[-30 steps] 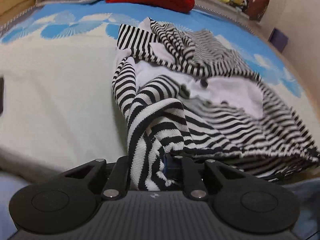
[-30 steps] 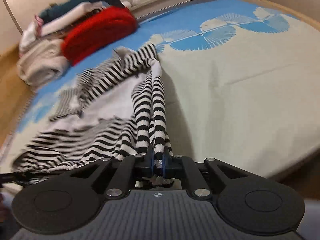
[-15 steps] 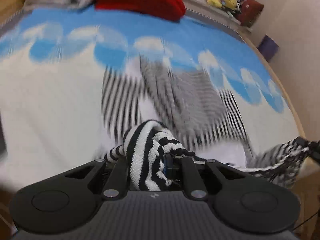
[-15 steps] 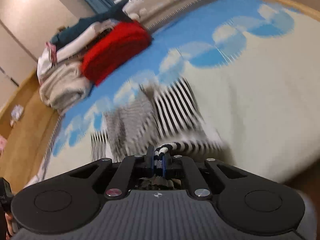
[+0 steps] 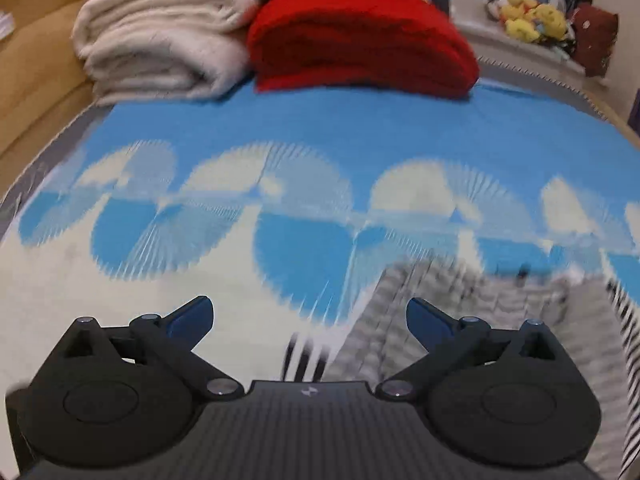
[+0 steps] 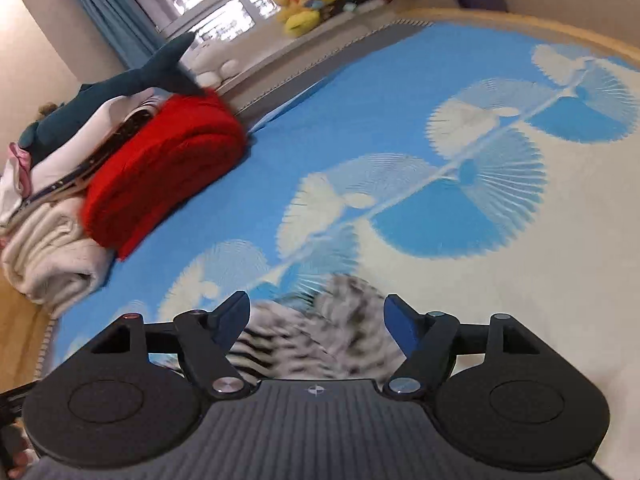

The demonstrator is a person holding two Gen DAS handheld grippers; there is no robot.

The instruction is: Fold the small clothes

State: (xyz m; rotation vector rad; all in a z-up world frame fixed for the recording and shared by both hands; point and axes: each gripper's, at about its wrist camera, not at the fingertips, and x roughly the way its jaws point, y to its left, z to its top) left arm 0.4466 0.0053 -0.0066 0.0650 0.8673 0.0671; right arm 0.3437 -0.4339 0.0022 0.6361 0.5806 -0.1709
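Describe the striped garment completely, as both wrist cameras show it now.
The striped garment is black-and-white knit fabric, heavily motion-blurred, so its shape and folds cannot be read. It lies low on the blue-and-cream bedspread, just ahead of both grippers. In the left view it spreads toward the right edge. It shows between the opening jaws of the right gripper, whose pads do not press it.

The bedspread [image 5: 320, 140] is bright blue at twelve o'clock and cream toward six, with pale and blue fan shapes across the boundary. A black-and-white striped garment [image 6: 320, 332], blurred, lies at six o'clock in the right wrist view. At eleven o'clock sit a red folded blanket [image 5: 360, 40] and a cream one [image 5: 160, 48]; yellow plush toys [image 6: 308, 4] show at twelve.
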